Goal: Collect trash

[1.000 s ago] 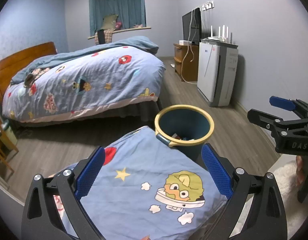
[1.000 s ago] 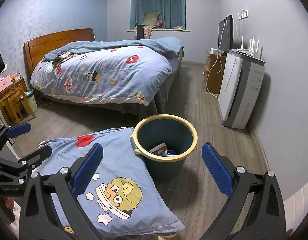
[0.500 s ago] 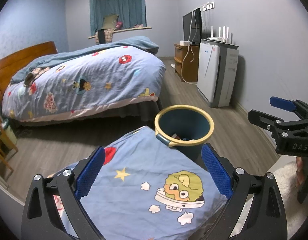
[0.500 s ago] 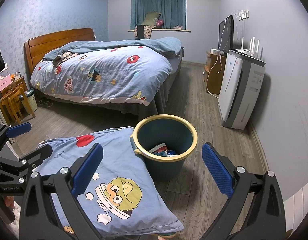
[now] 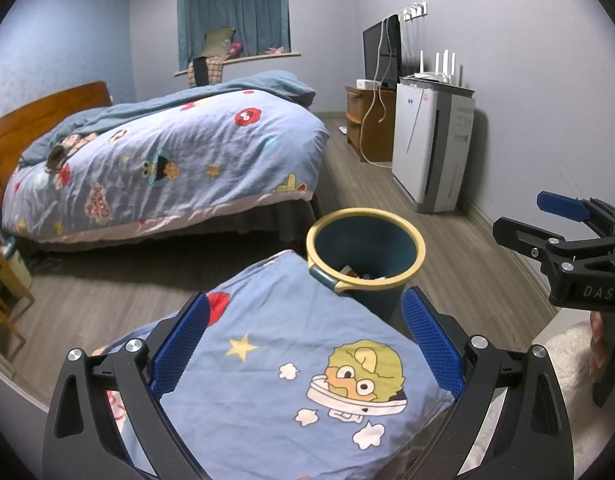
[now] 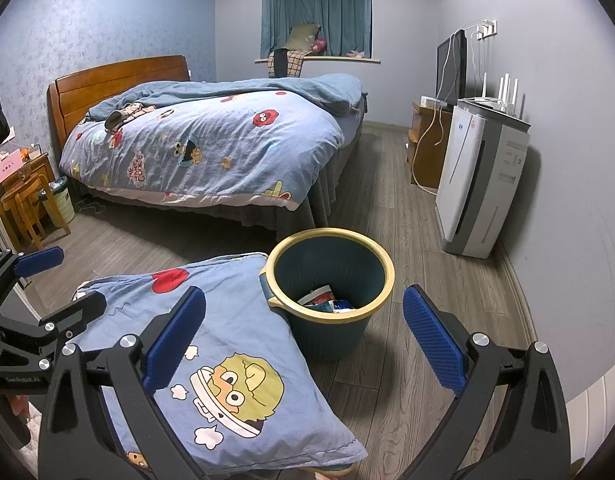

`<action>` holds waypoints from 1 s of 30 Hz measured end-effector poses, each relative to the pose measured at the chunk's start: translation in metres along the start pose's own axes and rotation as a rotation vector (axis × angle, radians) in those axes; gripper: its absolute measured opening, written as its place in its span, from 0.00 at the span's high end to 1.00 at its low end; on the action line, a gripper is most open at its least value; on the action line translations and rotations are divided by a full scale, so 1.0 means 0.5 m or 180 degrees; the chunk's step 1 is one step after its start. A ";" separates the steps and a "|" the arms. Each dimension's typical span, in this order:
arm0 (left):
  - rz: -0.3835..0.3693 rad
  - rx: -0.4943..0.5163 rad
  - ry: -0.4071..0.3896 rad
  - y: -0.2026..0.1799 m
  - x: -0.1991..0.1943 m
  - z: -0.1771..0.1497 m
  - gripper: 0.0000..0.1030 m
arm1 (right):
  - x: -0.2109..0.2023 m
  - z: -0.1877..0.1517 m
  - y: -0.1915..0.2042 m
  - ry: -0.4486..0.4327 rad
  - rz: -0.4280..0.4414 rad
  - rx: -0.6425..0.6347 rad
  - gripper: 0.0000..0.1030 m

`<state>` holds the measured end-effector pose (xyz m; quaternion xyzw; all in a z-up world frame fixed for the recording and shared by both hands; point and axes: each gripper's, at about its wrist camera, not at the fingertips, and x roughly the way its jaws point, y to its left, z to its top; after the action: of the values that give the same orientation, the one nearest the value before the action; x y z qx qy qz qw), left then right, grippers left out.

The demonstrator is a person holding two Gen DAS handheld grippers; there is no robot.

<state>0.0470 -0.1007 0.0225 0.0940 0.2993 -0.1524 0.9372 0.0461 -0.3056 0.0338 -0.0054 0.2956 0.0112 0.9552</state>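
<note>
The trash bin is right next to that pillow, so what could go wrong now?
1. The cartoon pillow leans against the trash bin rim, so nudging it could tip the bin and spill the wrappers inside.
2. Both the left hand-held gripper and the right hand-held gripper are open and empty, and no loose trash is visible nearby; a grab might catch pillow fabric instead.

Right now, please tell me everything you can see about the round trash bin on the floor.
The trash bin is a round, dark teal bucket that looks plastic, with a pale yellow rim and a yellow-edged handle tab on its left side. It stands upright and uncovered on the grey wood floor, between the bed's foot and the white appliance. Some crumpled wrappers lie at its bottom; it is mostly empty. The cartoon pillow reaches its handle side. Neither tongs touch it.
</note>
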 end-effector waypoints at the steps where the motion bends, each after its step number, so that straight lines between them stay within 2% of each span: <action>1: 0.0000 -0.0001 -0.0001 0.000 0.000 0.000 0.07 | 0.000 0.000 0.000 0.0001 0.0001 -0.0001 0.06; 30: 0.0000 -0.0013 0.0000 -0.004 0.002 0.001 0.07 | -0.001 0.001 0.002 0.0005 0.0000 -0.0006 0.06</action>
<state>0.0474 -0.1031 0.0219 0.0921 0.2997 -0.1517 0.9374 0.0460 -0.3047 0.0346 -0.0063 0.2963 0.0114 0.9550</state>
